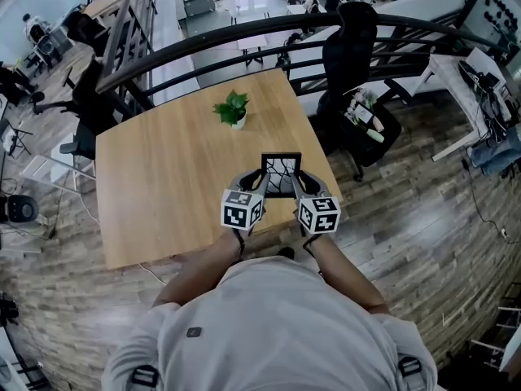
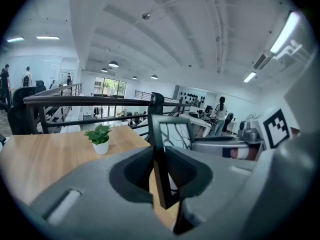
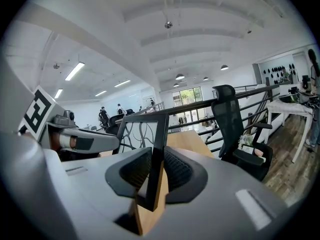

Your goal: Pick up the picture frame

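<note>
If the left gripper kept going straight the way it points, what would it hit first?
Likely the table, right of the plant; its jaws already hold the picture frame. Depth's unclear.

Your left forearm (image 1: 199,271) and right forearm (image 1: 346,275) reach forward from your chest and angle inward toward each other. The left gripper (image 1: 260,186) and right gripper (image 1: 299,184) sit side by side, near each other, both tipped a little downward. The left marker cube (image 1: 242,208) and right marker cube (image 1: 318,214) are on the near side. Your left jaws press on the left edge of the picture frame (image 1: 281,168), and your right jaws press on its right edge.
</note>
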